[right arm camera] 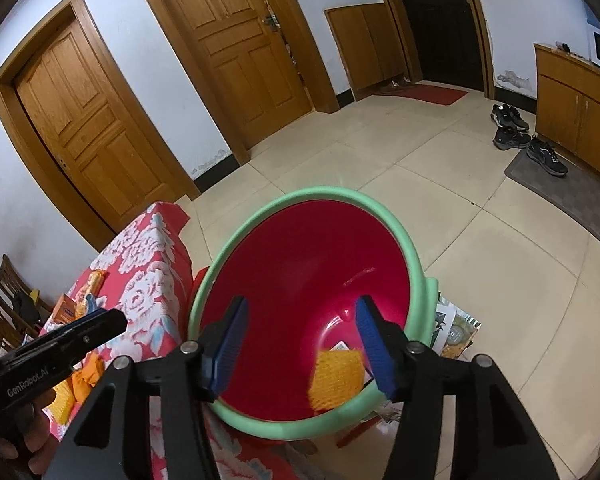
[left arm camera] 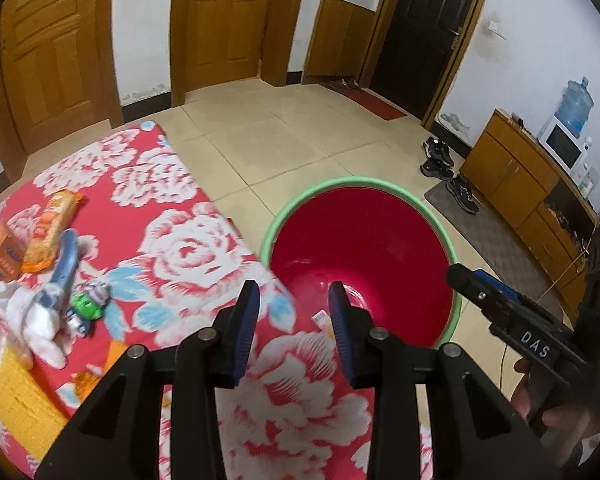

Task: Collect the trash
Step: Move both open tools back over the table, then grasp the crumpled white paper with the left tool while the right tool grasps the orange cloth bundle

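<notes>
Right tool (right arm camera: 300, 344) open above blurred yellow wrapper (right arm camera: 337, 378), upright in red bin (right arm camera: 300, 196).

Beige tiled floor (left arm camera: 284, 136) occupies centre frame. White walls (left arm camera: 140, 20) with two wooden doors (left arm camera: 224, 16) upper left, dark door (left arm camera: 428, 28) upper right. Wooden cabinet (left arm camera: 512, 176) at right edge; shoes (left arm camera: 440, 160) beside it.

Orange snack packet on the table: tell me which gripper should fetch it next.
Left, probably. The left gripper hangs open and empty over the flowered table, where the orange snack packet lies. The right gripper is open over the red bin, farther from it.
</notes>
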The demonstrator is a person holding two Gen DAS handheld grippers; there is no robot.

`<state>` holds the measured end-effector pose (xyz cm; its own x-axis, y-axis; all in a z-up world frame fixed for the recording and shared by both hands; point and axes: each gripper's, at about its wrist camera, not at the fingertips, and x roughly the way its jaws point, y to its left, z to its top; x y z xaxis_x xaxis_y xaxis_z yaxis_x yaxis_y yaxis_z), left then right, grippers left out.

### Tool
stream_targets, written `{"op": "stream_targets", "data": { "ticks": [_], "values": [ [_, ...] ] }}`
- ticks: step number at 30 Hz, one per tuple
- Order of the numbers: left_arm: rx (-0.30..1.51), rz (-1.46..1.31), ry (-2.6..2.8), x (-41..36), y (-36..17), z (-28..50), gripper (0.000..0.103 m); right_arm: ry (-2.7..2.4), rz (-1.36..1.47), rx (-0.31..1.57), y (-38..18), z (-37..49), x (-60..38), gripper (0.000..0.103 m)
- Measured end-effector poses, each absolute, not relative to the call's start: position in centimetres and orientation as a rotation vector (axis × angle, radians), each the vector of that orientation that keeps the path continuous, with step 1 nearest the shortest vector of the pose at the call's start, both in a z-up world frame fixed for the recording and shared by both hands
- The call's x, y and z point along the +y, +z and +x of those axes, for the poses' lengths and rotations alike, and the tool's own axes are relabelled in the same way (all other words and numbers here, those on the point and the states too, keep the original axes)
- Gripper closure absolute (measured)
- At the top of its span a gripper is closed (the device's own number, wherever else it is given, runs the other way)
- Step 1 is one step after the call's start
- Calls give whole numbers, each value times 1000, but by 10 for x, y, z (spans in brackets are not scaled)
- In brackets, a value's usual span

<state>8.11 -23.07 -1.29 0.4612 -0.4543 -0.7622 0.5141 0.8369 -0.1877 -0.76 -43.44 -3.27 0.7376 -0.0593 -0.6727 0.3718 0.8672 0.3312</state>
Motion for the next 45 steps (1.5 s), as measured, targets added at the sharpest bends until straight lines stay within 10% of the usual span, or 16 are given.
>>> {"op": "stream_targets", "data": {
  "ticks": [45],
  "values": [
    [870, -134, -11, 70, -17, 90, 61, 90, 314, 852, -29, 34, -232, 32]
  ]
}}
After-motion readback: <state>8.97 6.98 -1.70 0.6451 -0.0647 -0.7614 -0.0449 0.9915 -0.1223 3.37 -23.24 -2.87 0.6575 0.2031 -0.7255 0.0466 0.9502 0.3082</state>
